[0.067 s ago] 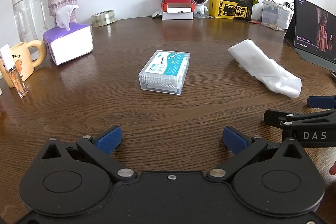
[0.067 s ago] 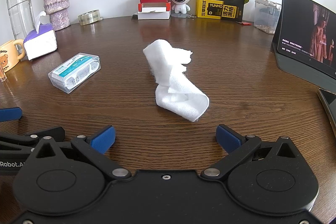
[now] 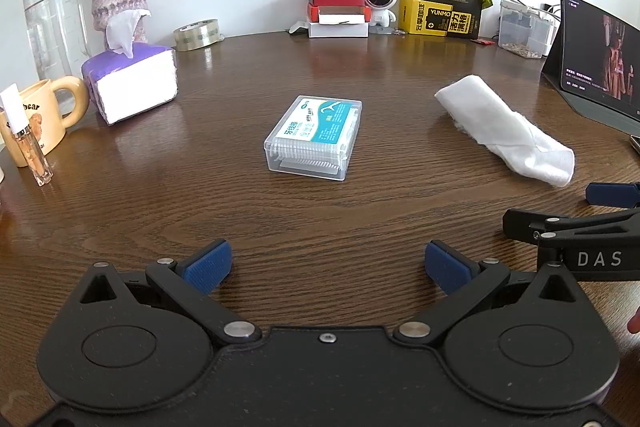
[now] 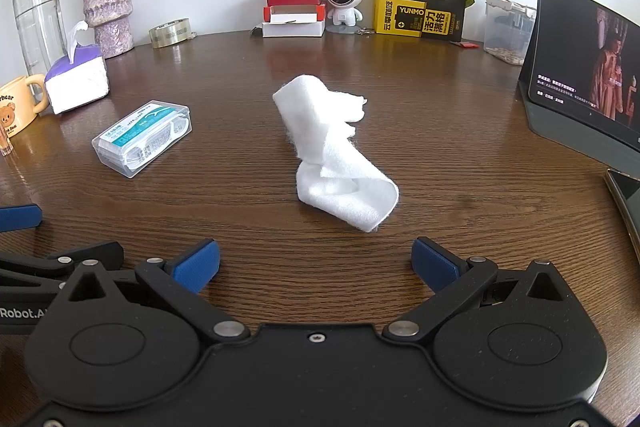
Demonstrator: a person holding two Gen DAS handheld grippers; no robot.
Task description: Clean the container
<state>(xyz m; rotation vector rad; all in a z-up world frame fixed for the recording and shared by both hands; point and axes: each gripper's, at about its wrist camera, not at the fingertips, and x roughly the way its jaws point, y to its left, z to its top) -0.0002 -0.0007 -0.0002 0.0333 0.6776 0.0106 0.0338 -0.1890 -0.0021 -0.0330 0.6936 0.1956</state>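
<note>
Grippers are held low over a wooden table, jaws spread wide and empty: left gripper is aimed at a clear floss-pick container at the table's middle, right gripper at a crumpled white cloth lying well apart to its right.

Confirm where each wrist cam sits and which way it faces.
Left wrist view: on the left gripper, low over the table, facing the clear plastic box dead ahead; its own open jaws show, the right gripper at the right edge.
Right wrist view: on the right gripper, facing the white cloth; its own open jaws show, the left gripper's arm at the left edge.
Shared: box, cloth, tissue pack, yellow mug, tablet, back wall.
</note>
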